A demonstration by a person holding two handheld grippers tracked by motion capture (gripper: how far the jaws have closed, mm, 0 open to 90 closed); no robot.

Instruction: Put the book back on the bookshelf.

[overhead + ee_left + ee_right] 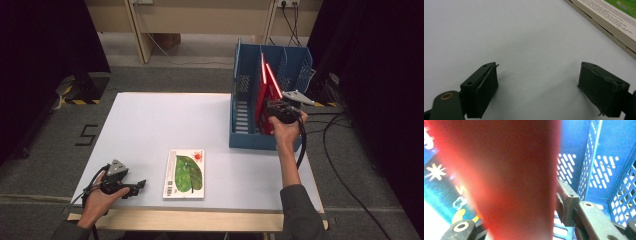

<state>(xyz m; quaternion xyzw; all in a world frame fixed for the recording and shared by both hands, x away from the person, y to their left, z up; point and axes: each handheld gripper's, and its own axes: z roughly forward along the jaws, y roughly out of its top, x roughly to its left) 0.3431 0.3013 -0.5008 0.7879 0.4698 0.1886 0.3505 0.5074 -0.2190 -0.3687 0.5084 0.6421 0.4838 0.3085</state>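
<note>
A blue file rack (250, 137) stands at the table's right back, with red books (264, 95) upright in it. My right gripper (272, 109) reaches into the rack at those books. In the right gripper view a blurred red book (511, 170) stands between the jaws of the right gripper (522, 195); the right pad (565, 200) sits at its edge and the jaws look open. A book with a green leaf cover (185, 173) lies flat near the front edge. Left of it my left gripper (137, 186) rests open and empty on the table; its view (539, 82) catches that book's corner (609, 20).
The white table (150, 120) has bare room at its left and middle. A blue-covered book with stars (439, 182) leans beside the red one inside the perforated rack (599, 157). Cables (345, 165) lie on the floor to the right, dark curtains on both sides.
</note>
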